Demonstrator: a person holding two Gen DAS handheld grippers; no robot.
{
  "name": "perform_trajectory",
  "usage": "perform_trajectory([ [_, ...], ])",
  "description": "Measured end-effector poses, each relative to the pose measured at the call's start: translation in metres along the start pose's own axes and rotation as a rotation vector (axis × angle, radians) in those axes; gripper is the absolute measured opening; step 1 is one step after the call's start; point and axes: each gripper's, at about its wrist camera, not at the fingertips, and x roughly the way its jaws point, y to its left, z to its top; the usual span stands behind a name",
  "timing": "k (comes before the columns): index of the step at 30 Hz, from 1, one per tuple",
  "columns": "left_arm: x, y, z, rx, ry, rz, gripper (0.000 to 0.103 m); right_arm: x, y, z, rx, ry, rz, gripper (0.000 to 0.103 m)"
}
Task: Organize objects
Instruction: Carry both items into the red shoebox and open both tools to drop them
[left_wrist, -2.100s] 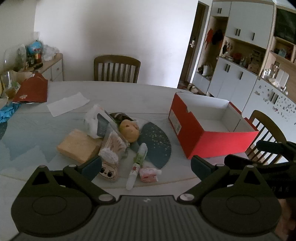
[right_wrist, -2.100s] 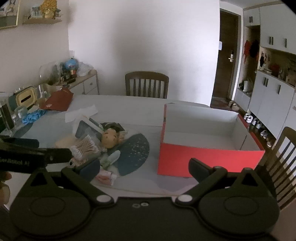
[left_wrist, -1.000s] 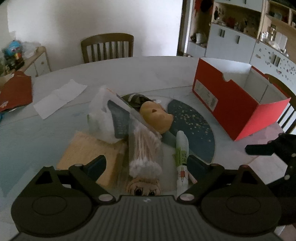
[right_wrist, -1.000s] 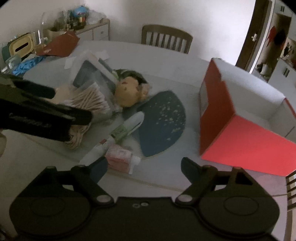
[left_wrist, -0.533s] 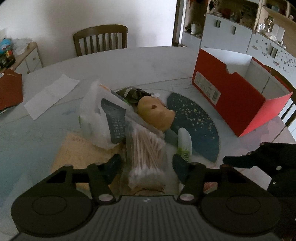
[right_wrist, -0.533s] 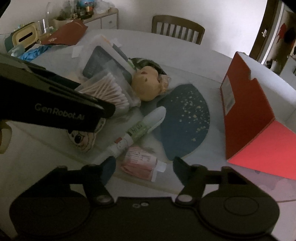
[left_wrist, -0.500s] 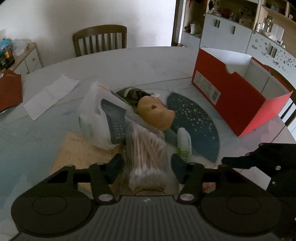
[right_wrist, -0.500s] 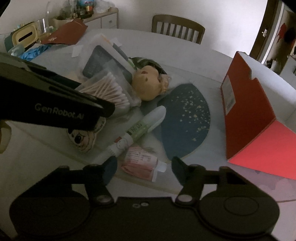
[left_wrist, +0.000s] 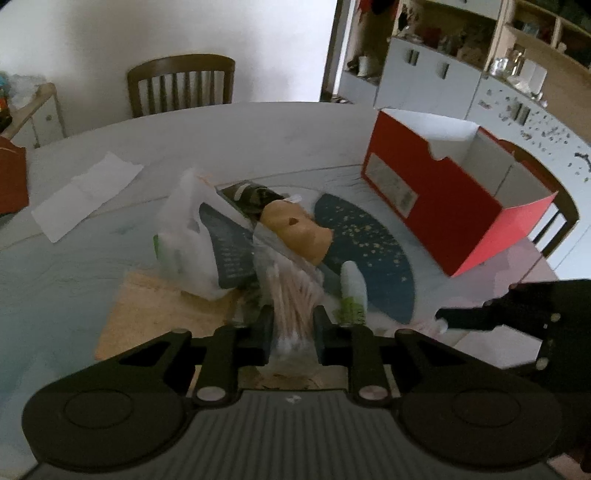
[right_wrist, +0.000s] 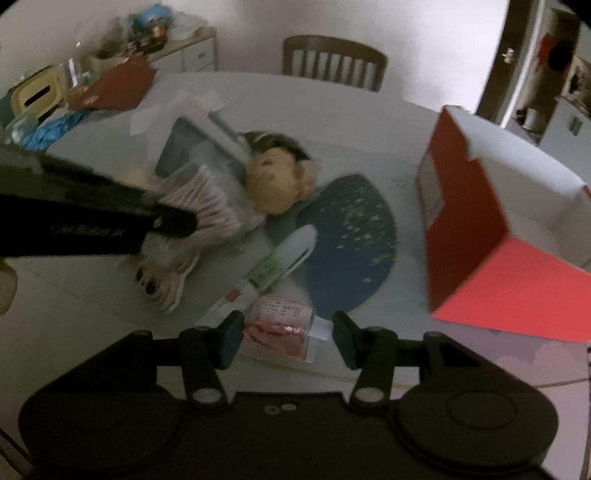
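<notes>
A clear bag of cotton swabs (left_wrist: 291, 291) lies on the pile in the middle of the table, and my left gripper (left_wrist: 293, 326) is shut on its near end. In the right wrist view that bag (right_wrist: 210, 199) shows beside the black left gripper (right_wrist: 173, 221). My right gripper (right_wrist: 288, 334) is closing around a pink packet (right_wrist: 280, 325); the pads do not visibly press it. A green-and-white tube (right_wrist: 284, 258), a doll head (right_wrist: 277, 184) and a dark blue fan-shaped mat (right_wrist: 351, 240) lie just beyond. The open red box (right_wrist: 465, 221) stands to the right.
A white plastic bag (left_wrist: 184, 243) sits on a tan pad (left_wrist: 147, 310) at the left of the pile. A small face plush (right_wrist: 162, 280) lies under the left gripper. A paper sheet (left_wrist: 88, 192), a chair (left_wrist: 181, 85) and a cluttered sideboard (right_wrist: 147, 33) are farther back.
The left jaws have closed on the cotton swab bag. The right jaws have narrowed around the pink packet, and both grippers have come closer to the pile.
</notes>
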Motion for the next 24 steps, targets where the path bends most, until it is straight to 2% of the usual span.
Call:
perform_trajectory([
  [13,-0.025,-0.007,0.024,0.031,-0.074,-0.089,0.02,-0.062,-0.046,0.03,0.116,-0.148,-0.098,0.051],
  [24,-0.033,-0.04,0.068,0.061,-0.136,-0.115,0.02,-0.072,-0.112,0.056,0.166,-0.216,-0.116,0.051],
])
